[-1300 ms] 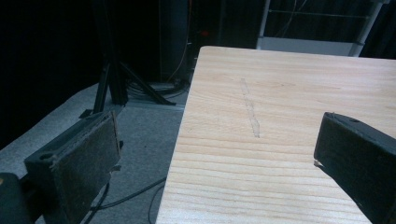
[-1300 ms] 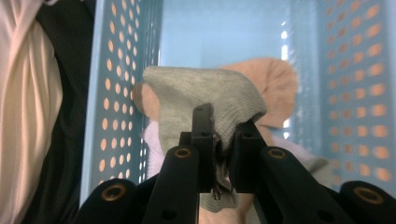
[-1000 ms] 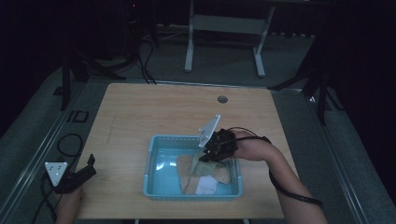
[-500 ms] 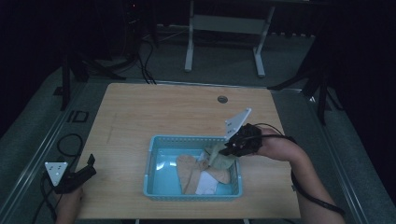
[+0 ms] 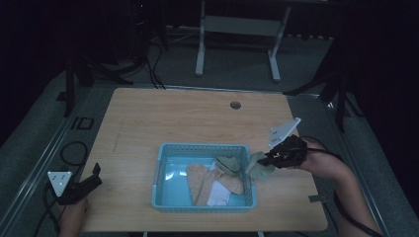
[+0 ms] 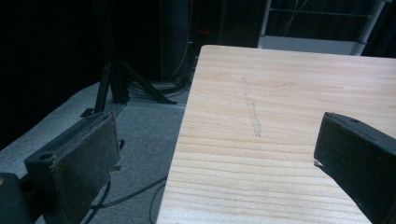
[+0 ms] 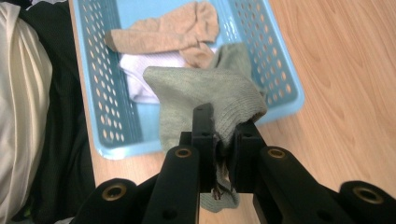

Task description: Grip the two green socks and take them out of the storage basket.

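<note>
The wooden bench (image 5: 197, 123) lies mostly bare across its far half, with a small round hole (image 5: 235, 105) near the far edge. The blue perforated basket (image 5: 203, 207) sits toward the near edge, with open wood on both sides. In the basket lie a tan sock (image 5: 212, 181) and a white cloth (image 5: 217, 193) beneath it. The grey-green sock (image 7: 210, 100) is soft and ribbed, draped over the basket's right rim, part inside and part outside. The right tool (image 7: 223, 133) is clamped on this sock just outside that rim. The left tool (image 5: 81, 185) rests at the bench's near left corner, jaws apart, well away from the basket.
</note>
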A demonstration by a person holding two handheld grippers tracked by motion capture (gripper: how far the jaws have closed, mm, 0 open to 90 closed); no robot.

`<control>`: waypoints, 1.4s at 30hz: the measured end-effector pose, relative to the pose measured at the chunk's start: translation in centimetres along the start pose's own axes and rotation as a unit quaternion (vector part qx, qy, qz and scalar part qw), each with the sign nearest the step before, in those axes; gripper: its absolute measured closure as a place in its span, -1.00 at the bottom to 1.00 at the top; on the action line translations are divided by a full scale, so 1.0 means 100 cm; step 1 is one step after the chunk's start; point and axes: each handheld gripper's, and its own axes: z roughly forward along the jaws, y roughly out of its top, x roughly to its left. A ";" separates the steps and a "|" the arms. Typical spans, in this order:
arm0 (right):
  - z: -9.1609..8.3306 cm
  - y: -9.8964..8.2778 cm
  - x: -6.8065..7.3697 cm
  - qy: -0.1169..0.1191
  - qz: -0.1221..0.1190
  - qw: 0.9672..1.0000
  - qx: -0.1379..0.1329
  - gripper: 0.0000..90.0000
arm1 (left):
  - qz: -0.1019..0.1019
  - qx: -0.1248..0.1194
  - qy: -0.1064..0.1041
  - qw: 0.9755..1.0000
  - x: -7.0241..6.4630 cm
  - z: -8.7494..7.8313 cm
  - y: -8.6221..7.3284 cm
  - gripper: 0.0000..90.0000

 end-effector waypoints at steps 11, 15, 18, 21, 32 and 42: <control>-0.017 -0.046 0.000 -0.023 0.046 0.999 0.004 0.85 | 0.000 0.001 0.000 1.000 0.000 0.000 0.000 -0.99; -0.016 -0.057 0.004 -0.020 0.052 0.998 0.001 0.85 | 0.001 0.002 -0.001 1.000 0.000 0.000 0.000 -0.99; -0.010 -0.065 0.006 -0.014 0.058 0.998 0.002 0.85 | 0.003 0.001 0.000 1.000 0.000 0.000 0.000 -0.99; -0.002 -0.070 0.007 -0.006 0.062 0.998 0.008 0.85 | 0.003 0.001 0.000 1.000 0.000 0.000 0.000 -0.99; 0.037 -0.098 0.008 0.027 0.091 0.995 0.012 0.85 | 0.003 0.001 -0.001 1.000 0.000 0.000 0.000 -0.99; 0.073 -0.122 0.006 0.044 0.115 0.992 0.033 0.84 | 0.003 0.000 0.000 1.000 0.000 0.000 0.000 -0.99</control>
